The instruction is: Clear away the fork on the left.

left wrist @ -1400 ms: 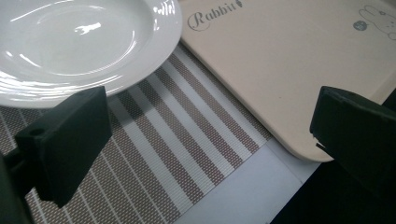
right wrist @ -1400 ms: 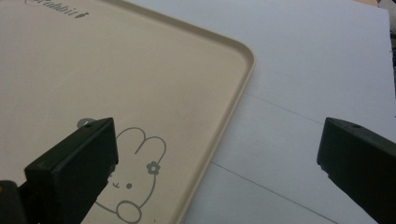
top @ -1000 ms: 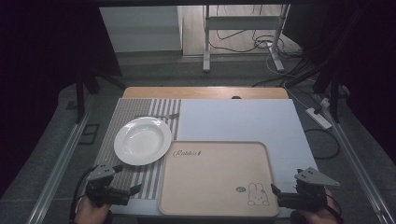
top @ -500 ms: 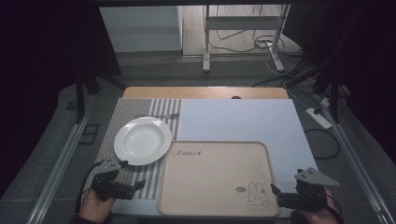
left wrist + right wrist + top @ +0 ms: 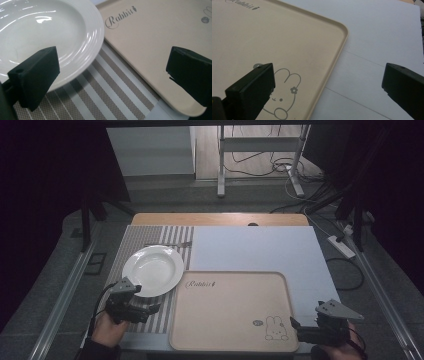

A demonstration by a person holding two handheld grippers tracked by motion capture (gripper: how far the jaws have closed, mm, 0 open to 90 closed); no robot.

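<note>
A white deep plate (image 5: 152, 270) rests on a striped placemat (image 5: 160, 236), with a fork (image 5: 167, 244) lying just behind it. To its right lies a beige tray (image 5: 232, 310) printed with "Rabbit" and a bunny. My left gripper (image 5: 150, 309) stands open just in front of the plate, over the mat. In the left gripper view the left gripper (image 5: 112, 75) has one jaw before the plate (image 5: 50, 32) rim and the other over the tray (image 5: 155, 42) corner. My right gripper (image 5: 295, 327) is open at the tray's near right corner, its jaws astride the tray (image 5: 274, 37) edge.
A white mat (image 5: 255, 247) covers the right half of the wooden table (image 5: 215, 218). Beyond the table the floor holds a metal stand (image 5: 260, 150), cables and a power strip (image 5: 341, 246). Dark curtains flank both sides.
My left gripper has moved forward and a little right, up to the plate's near rim. The right gripper has stayed put.
</note>
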